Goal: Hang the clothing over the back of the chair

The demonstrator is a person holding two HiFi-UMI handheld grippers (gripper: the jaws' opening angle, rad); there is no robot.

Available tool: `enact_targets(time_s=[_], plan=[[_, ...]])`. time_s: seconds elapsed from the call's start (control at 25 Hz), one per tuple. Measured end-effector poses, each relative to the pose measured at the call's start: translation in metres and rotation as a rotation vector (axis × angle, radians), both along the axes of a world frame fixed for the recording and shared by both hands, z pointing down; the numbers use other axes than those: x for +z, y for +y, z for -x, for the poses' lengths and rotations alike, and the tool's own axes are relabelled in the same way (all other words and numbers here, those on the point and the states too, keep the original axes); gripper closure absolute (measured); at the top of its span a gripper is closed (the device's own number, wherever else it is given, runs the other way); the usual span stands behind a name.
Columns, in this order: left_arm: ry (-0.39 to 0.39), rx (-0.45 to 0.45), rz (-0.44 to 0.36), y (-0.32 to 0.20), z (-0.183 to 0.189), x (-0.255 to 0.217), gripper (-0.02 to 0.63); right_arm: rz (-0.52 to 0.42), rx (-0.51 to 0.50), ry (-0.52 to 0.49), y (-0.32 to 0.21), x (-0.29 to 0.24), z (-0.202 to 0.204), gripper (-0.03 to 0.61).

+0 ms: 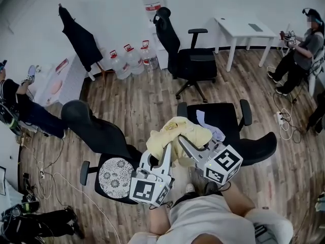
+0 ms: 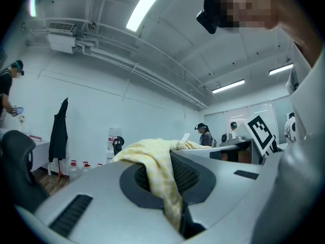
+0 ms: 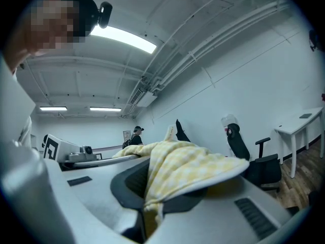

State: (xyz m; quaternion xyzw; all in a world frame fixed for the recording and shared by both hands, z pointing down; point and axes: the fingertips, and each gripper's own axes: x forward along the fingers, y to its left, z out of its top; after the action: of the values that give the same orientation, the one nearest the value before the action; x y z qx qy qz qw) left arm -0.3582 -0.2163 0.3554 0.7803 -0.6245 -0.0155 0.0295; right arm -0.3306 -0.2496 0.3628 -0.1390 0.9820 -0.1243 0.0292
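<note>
A pale yellow checked garment (image 1: 175, 135) hangs bunched between my two grippers, held up above the floor in front of the person. My left gripper (image 1: 163, 147) is shut on its left part; in the left gripper view the cloth (image 2: 160, 174) runs down into the closed jaws. My right gripper (image 1: 182, 142) is shut on the right part, and the cloth (image 3: 177, 169) drapes over its jaws. Just beyond the garment stands a black office chair (image 1: 223, 118) with a light cloth (image 1: 208, 123) on its seat. A second black chair (image 1: 99, 136) with a patterned cushion is at the left.
A third black chair (image 1: 185, 60) stands at the back by several water bottles (image 1: 133, 59) and a dispenser. A white table (image 1: 244, 32) is at the back right. A dark coat (image 1: 80, 39) hangs at the back left. People sit at both sides; cables lie on the floor.
</note>
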Motion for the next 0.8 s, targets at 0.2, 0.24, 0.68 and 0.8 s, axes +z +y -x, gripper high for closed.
enact_targets(time_s=[0.2,0.24,0.68,0.8], plan=[[-0.013,-0.009,-0.009,-0.017,-0.002,-0.005,0.579,0.015,-0.006,-0.011,-0.019,-0.002,-0.001,0.541],[-0.015,-0.008,-0.011,-0.022,-0.003,-0.007,0.580,0.016,-0.005,-0.014,-0.024,-0.004,-0.003,0.541],[-0.030,0.051,-0.027,-0.069,-0.030,-0.018,0.580,-0.001,0.047,-0.033,-0.069,-0.017,-0.031,0.541],[-0.037,0.071,-0.024,-0.082,-0.042,-0.019,0.580,-0.001,0.072,-0.030,-0.081,-0.018,-0.043,0.541]])
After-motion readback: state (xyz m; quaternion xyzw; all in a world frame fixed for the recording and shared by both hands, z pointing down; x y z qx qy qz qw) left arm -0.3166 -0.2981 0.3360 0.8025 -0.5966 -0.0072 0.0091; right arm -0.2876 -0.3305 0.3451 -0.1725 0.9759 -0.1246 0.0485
